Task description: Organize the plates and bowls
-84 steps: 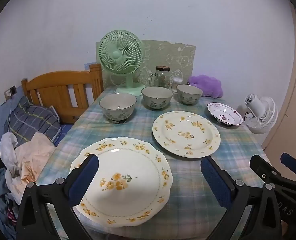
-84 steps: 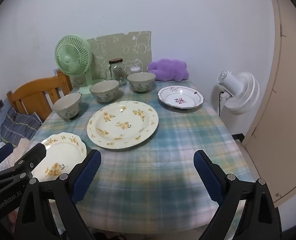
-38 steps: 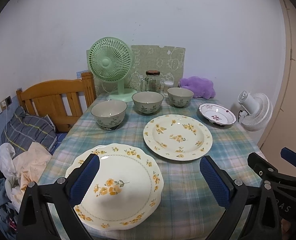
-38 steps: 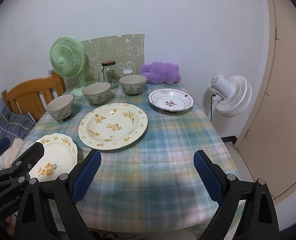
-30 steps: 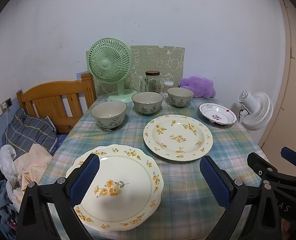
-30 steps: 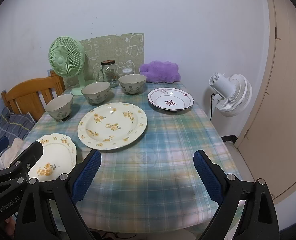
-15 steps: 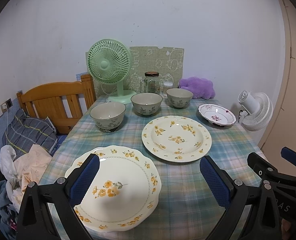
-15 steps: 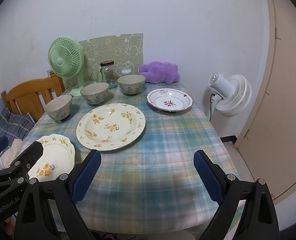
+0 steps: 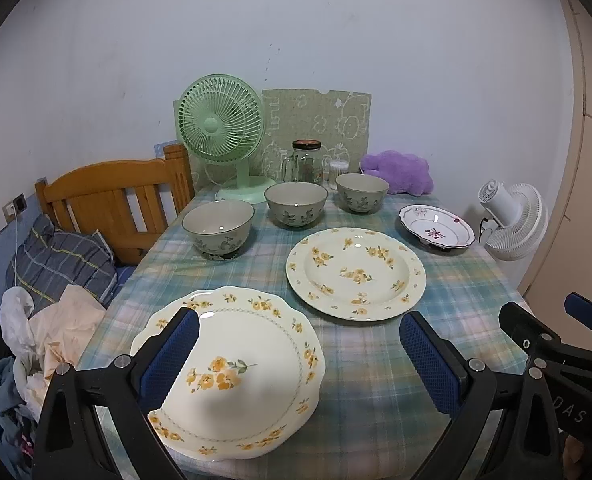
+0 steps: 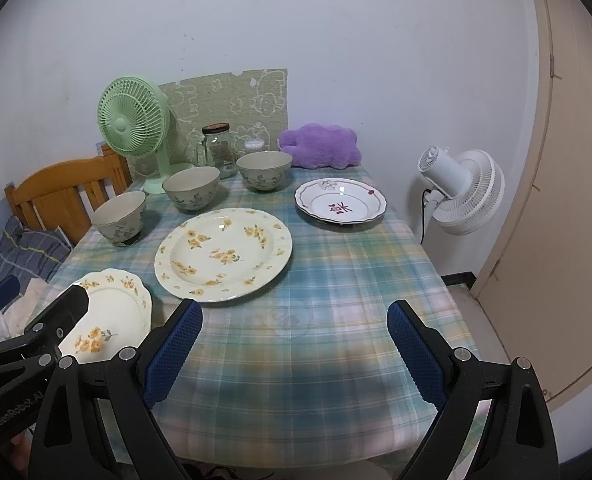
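A scalloped plate with yellow flowers lies at the near left of the checked tablecloth. A bigger round yellow-flowered plate sits mid-table. A small white plate with a purple flower is at the far right. Three grey-green bowls stand in a row behind. My left gripper hovers open over the scalloped plate's near edge. My right gripper hangs open above bare cloth at the near edge.
A green desk fan, a glass jar, a small white container and a purple plush line the back of the table. A wooden bed headboard and clothes lie left; a white fan stands right.
Both grippers drew back slightly from the table since 2.8 s ago, then held nearly still. Both stayed open; no dish moved.
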`<state>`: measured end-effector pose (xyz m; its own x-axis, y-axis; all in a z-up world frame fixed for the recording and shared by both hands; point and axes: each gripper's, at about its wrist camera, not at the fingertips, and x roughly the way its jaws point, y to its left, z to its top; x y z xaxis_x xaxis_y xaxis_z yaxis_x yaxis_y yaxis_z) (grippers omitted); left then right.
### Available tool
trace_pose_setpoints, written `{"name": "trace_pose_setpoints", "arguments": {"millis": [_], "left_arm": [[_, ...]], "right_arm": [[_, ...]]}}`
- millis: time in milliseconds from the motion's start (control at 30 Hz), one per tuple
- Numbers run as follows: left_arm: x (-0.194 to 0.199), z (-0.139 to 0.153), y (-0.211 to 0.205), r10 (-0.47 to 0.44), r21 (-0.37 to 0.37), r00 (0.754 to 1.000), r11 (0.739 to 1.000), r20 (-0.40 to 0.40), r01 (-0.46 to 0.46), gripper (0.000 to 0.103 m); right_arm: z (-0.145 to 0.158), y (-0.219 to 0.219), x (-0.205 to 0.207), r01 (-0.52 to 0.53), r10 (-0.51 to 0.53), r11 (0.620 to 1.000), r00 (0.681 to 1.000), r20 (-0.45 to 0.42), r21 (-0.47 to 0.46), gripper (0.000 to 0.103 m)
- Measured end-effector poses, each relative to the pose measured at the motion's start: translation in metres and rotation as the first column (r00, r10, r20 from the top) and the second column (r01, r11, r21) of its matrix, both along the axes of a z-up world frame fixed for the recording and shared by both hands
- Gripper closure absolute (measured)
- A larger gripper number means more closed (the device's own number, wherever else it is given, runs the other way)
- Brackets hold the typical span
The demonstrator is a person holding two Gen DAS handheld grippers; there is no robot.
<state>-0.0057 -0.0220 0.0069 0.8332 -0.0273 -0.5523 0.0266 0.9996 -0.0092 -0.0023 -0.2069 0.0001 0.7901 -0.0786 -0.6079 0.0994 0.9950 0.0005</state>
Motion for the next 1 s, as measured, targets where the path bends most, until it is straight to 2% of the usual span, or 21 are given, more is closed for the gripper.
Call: {"name": "trace_pose_setpoints", "arguments": {"millis": [367,567,800,1000], "left_arm": [[0.007,-0.004,0.008,0.015,0.000,1.000,1.000,-0.024,-0.015,0.003],[0.015,-0.004,0.027,0.049,0.017,0.998,0.999,-0.043,-0.048,0.004],[0.036,-0.007,0.059,0.059,0.026,0.995,0.998,-0.075,-0.057,0.010],[0.060,-0.020,0.090,0.054,0.034,0.990,0.998,-0.133,-0.050,0.014]], "right_arm": [[0.002,0.010,-0.001,-0.014,0.014,1.000,1.000,0.005,0.004,0.008],[0.000,0.026,0.009,-0.045,0.045,0.999,0.999,-0.010,0.022,0.008],[-0.003,0.064,0.032,-0.105,0.107,0.993,0.993,-0.042,0.045,0.011],[-0.013,0.096,0.055,-0.108,0.114,0.992,0.989,-0.091,0.065,0.014]]}}
